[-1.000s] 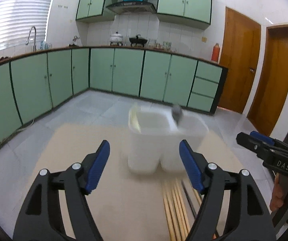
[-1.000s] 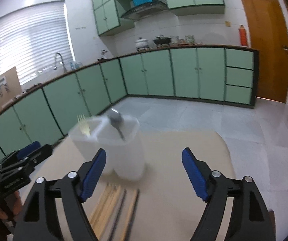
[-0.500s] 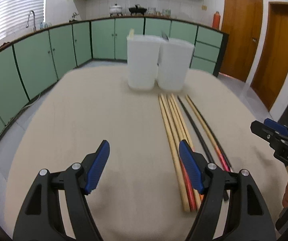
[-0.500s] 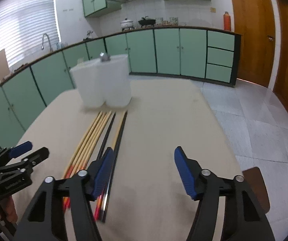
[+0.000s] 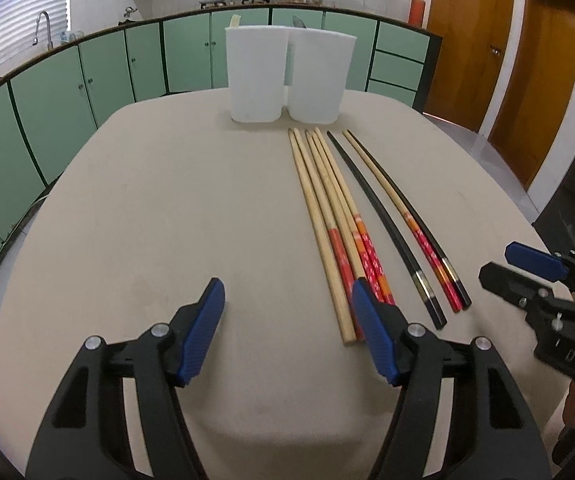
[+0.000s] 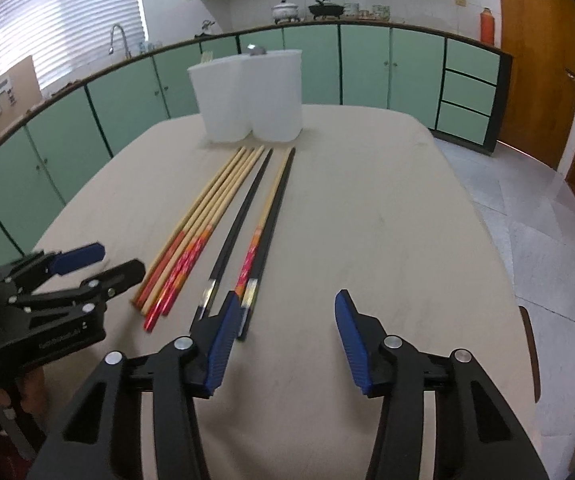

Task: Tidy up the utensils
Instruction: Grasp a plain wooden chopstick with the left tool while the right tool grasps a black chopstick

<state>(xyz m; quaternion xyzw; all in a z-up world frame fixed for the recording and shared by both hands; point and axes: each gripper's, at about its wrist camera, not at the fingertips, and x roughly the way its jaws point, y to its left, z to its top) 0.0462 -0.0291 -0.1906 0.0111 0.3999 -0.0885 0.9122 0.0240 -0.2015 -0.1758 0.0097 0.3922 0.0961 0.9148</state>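
Chopsticks [image 5: 339,216] lying in a row on the table [image 5: 167,220], tips toward the holder [image 5: 287,76] at the far edge, thick ends near both grippers; a utensil already standing in the holder, only its top showing. Left gripper [image 5: 287,308] low over the table, fingers wide and empty, right finger just beside the red ends; right gripper [image 6: 283,320] also wide and empty, left finger close to the black pair [image 6: 263,216]. Nothing picked up yet. Likely trouble: sticks thin and packed together, so closing may catch two or roll the neighbours away; a grasp at the very end may let the stick tilt and miss the holder; both grippers near, so possible bumping.
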